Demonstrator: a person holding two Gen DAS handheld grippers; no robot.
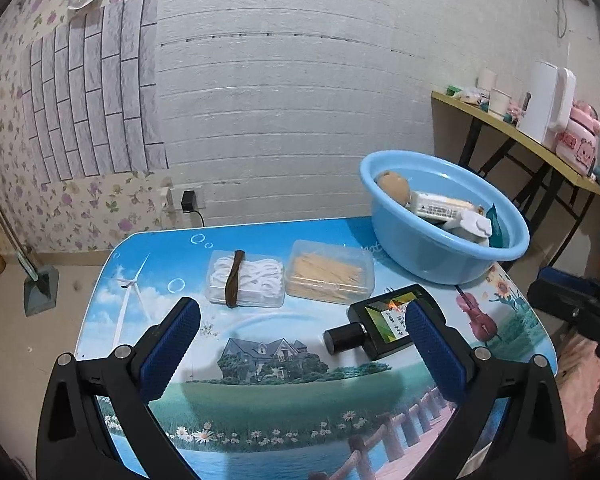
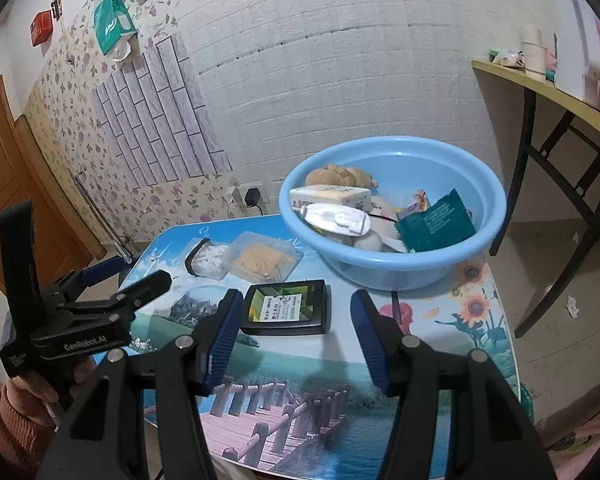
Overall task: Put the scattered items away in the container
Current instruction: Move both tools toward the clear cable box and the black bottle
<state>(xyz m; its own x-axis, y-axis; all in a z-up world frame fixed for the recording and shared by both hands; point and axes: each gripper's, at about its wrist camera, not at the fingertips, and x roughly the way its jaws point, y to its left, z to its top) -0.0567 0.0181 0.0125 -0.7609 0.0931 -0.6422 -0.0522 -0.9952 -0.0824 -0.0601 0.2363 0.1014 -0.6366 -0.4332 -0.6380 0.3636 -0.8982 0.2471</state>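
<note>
Blue basin [image 2: 392, 264] sits at the table's [image 2: 440, 336] far right, about 1 o'clock from the right gripper [image 2: 296, 336]. Inside it: a tan plush [image 2: 340, 176] at the back, a white carton [image 2: 332, 196] lying on its side, a white flat pack [image 2: 336, 218] in front of that, a green sachet [image 2: 436, 224] leaning on the right wall, plus smaller white and orange bits I can't tell apart.

Still on the table: clear box of floss picks [image 1: 246, 280] with a brown band across it, touching a clear box of toothpicks [image 1: 328, 274] on its right; both at 12 o'clock from the left gripper [image 1: 302, 344]. Black bottle [image 2: 288, 308] lies flat, label up, near the basin's front; in the right wrist view it's at 12 o'clock, just beyond the fingertips.

Left gripper spread wide, empty, above the table's near part. Right gripper also wide apart, empty, bottle just ahead of the gap.
</note>
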